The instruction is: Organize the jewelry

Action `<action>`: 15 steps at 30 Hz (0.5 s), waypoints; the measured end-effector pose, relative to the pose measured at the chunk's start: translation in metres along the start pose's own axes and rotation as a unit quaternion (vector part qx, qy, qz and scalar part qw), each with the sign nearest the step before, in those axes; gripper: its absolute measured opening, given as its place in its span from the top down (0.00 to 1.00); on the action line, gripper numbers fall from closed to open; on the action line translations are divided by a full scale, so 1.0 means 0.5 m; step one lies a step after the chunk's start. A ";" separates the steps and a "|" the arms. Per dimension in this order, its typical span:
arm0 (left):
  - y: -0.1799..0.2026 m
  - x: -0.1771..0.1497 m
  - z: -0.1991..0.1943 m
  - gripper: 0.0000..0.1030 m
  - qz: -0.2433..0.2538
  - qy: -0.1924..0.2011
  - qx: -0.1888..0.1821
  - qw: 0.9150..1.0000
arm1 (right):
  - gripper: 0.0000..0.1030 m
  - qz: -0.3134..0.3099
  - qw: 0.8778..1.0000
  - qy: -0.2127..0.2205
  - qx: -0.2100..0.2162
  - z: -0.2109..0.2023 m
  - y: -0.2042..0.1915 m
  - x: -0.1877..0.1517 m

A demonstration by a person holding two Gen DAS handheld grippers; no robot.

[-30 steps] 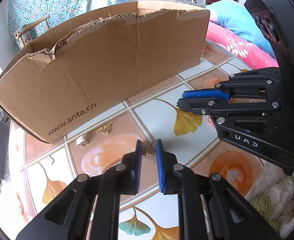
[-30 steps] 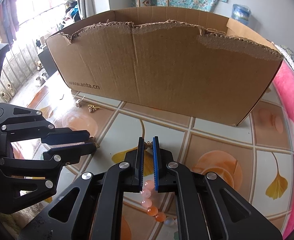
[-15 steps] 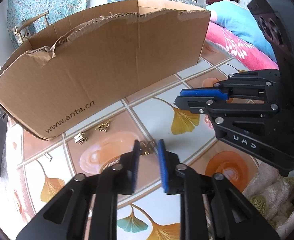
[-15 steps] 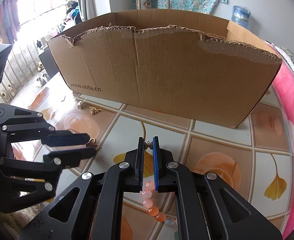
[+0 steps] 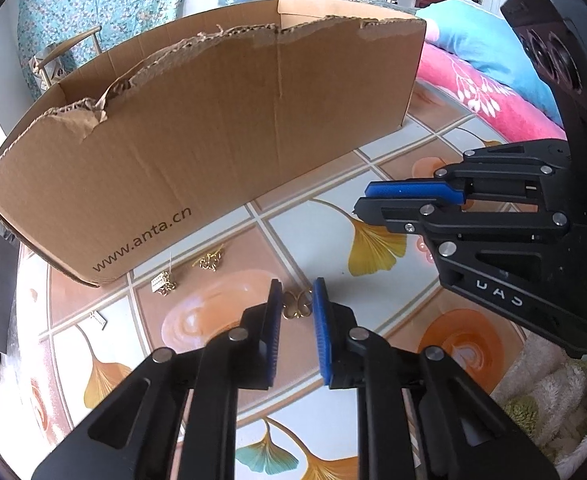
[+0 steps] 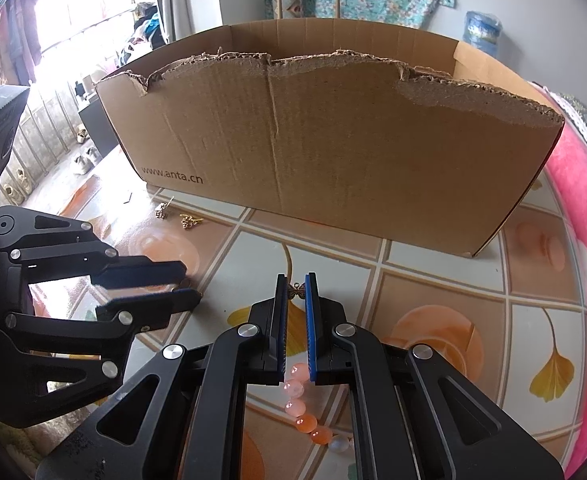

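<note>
A small gold looped piece lies on the tiled tabletop between the blue pads of my left gripper. Those jaws are closing and flank the piece closely without clearly pressing it. My right gripper is shut on a string of pink and orange beads; its bronze butterfly charm shows at the tips. In the left wrist view the right gripper hovers to the right, above the table. Two gold earrings lie near the cardboard box.
The torn open box stands across the table behind both grippers. A small silver clip lies at the left. A pink blanket borders the table on the right. A fluffy towel sits at the near right.
The left jaws spread wider around the gold piece, then narrowed a little again. The right gripper and its beads have stayed put.
</note>
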State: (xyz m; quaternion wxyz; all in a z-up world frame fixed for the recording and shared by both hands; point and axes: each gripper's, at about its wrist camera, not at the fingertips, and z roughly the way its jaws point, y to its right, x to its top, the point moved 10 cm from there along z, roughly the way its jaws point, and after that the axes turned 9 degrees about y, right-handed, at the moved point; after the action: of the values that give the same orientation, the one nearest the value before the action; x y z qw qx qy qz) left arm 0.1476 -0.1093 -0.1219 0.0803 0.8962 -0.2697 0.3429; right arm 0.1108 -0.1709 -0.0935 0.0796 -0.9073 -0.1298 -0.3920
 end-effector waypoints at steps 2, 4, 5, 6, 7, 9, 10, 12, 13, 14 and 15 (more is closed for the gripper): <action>0.001 0.001 0.000 0.85 0.003 0.001 0.001 1.000 | 0.94 0.000 1.000 0.000 0.000 -0.001 0.001 0.001; 0.002 0.001 0.001 0.86 0.004 0.001 0.001 1.000 | 0.94 0.000 1.000 0.001 0.000 0.000 0.001 0.002; 0.002 0.001 0.001 0.86 0.004 0.001 0.001 1.000 | 0.94 0.001 1.000 0.001 0.000 0.000 0.002 0.002; 0.003 0.001 0.001 0.86 0.006 0.002 0.002 1.000 | 0.94 0.000 1.000 0.001 0.000 0.001 0.002 0.003; 0.002 0.000 0.000 0.86 0.007 0.002 0.002 1.000 | 0.94 0.000 1.000 0.001 0.000 0.001 0.002 0.003; 0.005 0.002 0.000 0.93 0.011 0.004 0.002 1.000 | 0.94 -0.001 1.000 0.001 0.001 0.003 0.000 0.002; 0.007 0.002 0.002 0.94 0.013 0.004 0.003 1.000 | 0.94 -0.001 1.000 0.001 0.001 0.003 -0.001 0.002; 0.006 0.003 0.002 0.94 0.013 0.004 0.003 1.000 | 0.94 0.000 1.000 0.001 0.000 0.003 -0.003 0.002; 0.006 0.003 0.003 0.94 0.012 0.004 0.002 1.000 | 0.94 -0.001 1.000 0.002 0.000 0.003 -0.002 0.003; 0.005 0.003 0.003 0.94 0.011 0.005 0.002 1.000 | 0.94 0.000 1.000 0.002 0.000 0.003 -0.002 0.004; 0.004 0.003 0.004 0.94 0.011 0.005 0.002 1.000 | 0.94 0.000 1.000 0.003 0.000 0.003 -0.002 0.005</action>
State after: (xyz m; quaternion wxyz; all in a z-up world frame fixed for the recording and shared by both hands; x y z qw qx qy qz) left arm 0.1484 -0.1123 -0.1223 0.0760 0.8916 -0.2788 0.3485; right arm 0.1132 -0.1692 -0.0929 0.0804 -0.9062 -0.1296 -0.3943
